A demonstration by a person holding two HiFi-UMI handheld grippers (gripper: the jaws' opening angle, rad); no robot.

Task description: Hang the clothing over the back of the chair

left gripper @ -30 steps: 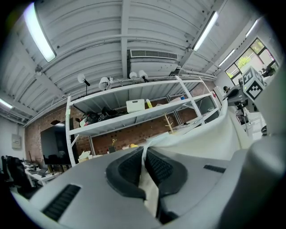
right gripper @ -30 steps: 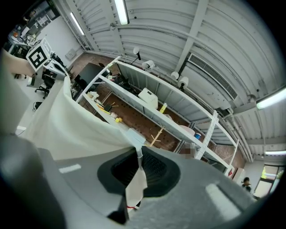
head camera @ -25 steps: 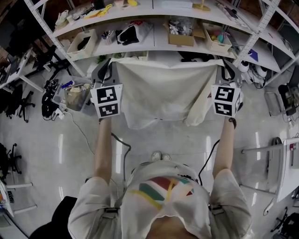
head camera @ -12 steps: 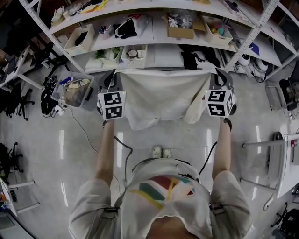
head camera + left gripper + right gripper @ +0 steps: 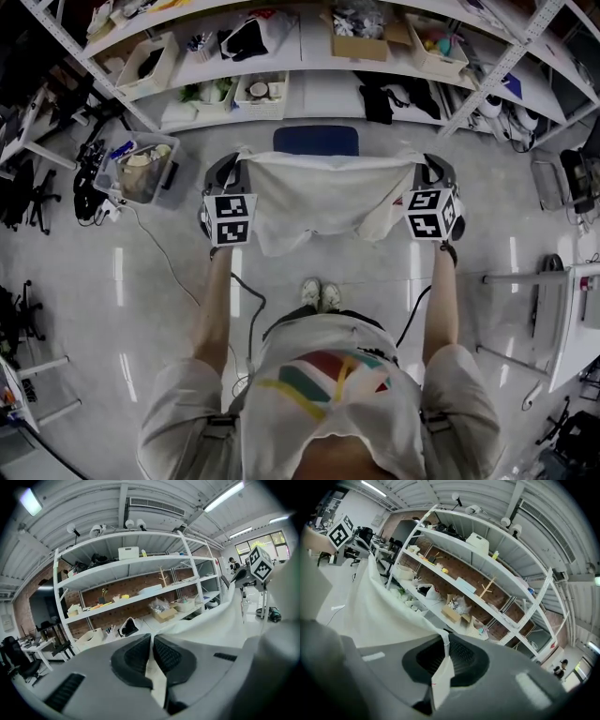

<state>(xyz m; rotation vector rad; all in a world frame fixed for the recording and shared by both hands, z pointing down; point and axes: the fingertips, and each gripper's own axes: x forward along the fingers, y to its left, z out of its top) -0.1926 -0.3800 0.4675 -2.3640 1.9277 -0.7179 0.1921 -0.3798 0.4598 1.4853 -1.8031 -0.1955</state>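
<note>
A white garment (image 5: 314, 192) hangs spread out between my two grippers in the head view. My left gripper (image 5: 240, 159) is shut on its upper left corner, and cloth (image 5: 154, 672) is pinched between the dark pads in the left gripper view. My right gripper (image 5: 416, 161) is shut on the upper right corner; a strip of cloth (image 5: 441, 674) shows between its pads. The chair's blue back (image 5: 316, 140) stands just beyond the garment's top edge, and the rest of the chair is hidden behind the cloth. The stretched fabric (image 5: 370, 606) runs off toward the other gripper.
A white shelving rack (image 5: 309, 70) full of boxes and bins stands behind the chair. A clear plastic bin (image 5: 141, 169) sits on the floor at the left. A cable (image 5: 164, 267) trails over the floor. A table edge (image 5: 572, 309) is at the right. My shoes (image 5: 320, 294) are below the garment.
Both grippers have come down together with the garment held taut. The chair's blue back, hidden before, now shows above the cloth's top edge.
</note>
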